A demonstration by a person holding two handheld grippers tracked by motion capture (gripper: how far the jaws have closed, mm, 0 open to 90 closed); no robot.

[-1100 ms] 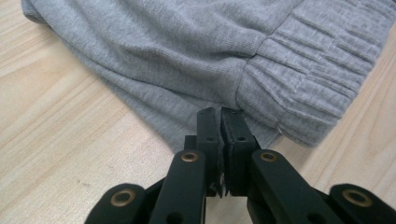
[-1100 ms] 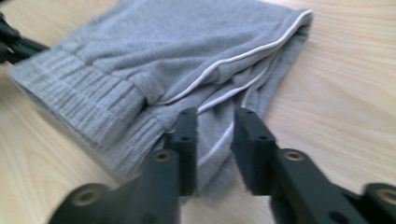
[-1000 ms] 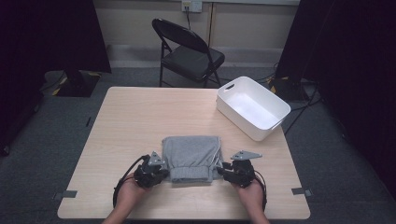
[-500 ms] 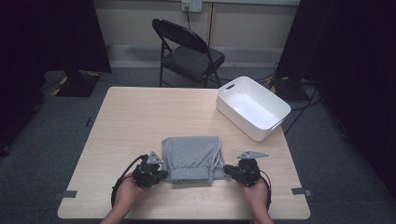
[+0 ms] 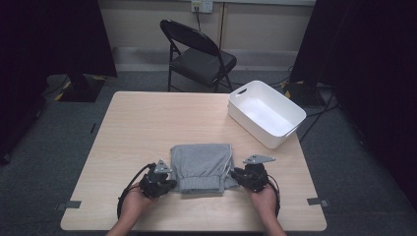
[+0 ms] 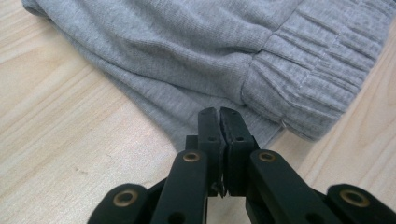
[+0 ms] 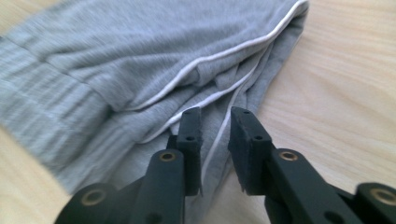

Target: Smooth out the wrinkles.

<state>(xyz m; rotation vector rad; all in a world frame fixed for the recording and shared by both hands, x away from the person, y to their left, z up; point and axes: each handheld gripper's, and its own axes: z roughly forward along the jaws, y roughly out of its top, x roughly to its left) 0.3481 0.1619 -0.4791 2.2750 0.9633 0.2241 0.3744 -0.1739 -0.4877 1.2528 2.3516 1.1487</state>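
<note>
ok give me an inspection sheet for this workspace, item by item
surface: light wood table, bare apart from the items below
job's things: folded grey garment with a ribbed band and white piping, lying flat near the person's edge
clutter: white tub at the far right corner, nothing seen inside
grippers: left gripper jaws shut at the garment's edge, whether cloth is pinched cannot be told; right gripper jaws have just been opening, a gap between them, over the piped edge
cables: a black cable loops from the left gripper
surroundings: black folding chair behind the table, dark curtains, grey carpet, tape marks on the floor
</note>
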